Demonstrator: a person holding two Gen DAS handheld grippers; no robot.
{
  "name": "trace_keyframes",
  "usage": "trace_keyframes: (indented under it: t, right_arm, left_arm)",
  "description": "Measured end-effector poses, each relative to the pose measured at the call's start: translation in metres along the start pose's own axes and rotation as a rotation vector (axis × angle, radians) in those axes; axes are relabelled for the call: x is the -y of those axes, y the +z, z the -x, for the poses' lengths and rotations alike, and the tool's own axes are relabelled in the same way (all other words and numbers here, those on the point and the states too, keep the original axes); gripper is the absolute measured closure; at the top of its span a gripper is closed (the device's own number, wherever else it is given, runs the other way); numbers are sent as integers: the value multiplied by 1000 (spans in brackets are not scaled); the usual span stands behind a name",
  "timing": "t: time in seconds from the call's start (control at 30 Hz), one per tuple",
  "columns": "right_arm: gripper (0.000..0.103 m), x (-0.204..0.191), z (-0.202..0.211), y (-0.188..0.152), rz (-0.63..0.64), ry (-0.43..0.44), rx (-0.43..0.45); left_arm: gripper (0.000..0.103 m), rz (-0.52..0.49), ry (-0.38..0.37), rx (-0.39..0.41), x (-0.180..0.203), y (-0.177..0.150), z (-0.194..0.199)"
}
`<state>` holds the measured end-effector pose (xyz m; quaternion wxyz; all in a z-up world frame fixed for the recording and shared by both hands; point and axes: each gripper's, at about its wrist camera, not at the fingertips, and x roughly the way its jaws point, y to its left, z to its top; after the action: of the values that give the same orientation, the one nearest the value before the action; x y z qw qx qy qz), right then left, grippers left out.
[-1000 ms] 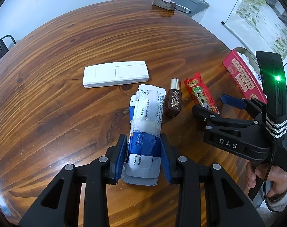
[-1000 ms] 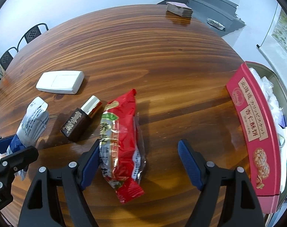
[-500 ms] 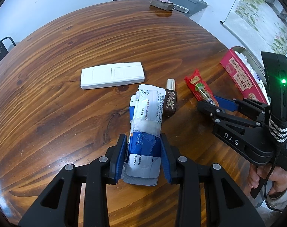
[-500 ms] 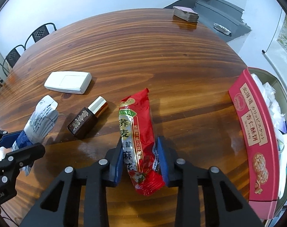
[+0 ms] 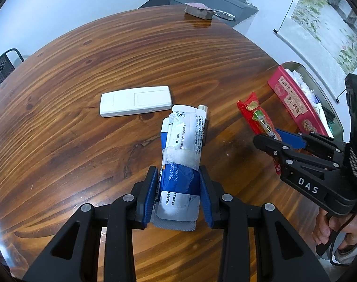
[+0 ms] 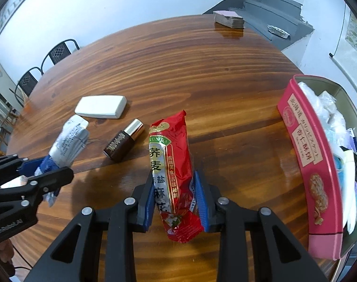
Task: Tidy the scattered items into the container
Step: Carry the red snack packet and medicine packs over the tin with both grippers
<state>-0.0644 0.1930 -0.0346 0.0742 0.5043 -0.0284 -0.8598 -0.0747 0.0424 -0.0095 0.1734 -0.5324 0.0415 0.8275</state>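
- The red snack packet is now clamped in my right jaws: they stood wide around it a second ago while it lay flat on the tabletop, and they have just been closing, with the packet between them. Its near end is pinched between the blue pads; the far end juts forward and up, off the wood.
- That means one more scattered item is secured, and I judge the next step for it is the carry to the right, toward the container.
- My left jaws are narrow, holding the bundle of blue-and-white medicine sachets by its near end, as they did a second ago; the bundle points away from me over the tabletop.
- The container, a tin with a pink printed wall, sits at the right edge of the tabletop, already holding white wrappers and other bits. It lies well to the right of the packet, with bare wood between.
- Left on the tabletop: a small brown bottle with a gold cap, lying on its side just left of the packet, and a white remote farther off to the left.
- At the far edge sits a deck of cards.
- With both jaws loaded, the risk I see is the slippery packet sliding out if I tilt it on the way.
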Motion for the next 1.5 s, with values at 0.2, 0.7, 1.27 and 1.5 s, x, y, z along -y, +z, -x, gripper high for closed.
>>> trace_keyframes:
  t: [0.2,0.7,1.27,1.5]
  right_arm:
    - [69,8,16,0,-16,32,22]
    - [69,41,44,1,-33,72,66]
    - [69,85,66,6,-35,100,99]
    - [69,101,72,8,-29,109,106]
  left_arm:
    - [66,-7,8,9,14,2,6]
    - [66,-35,20,23,56,12,12]
    - [66,-52,34,35,107,23,13]
    - [66,-55,39,36,124,27,11]
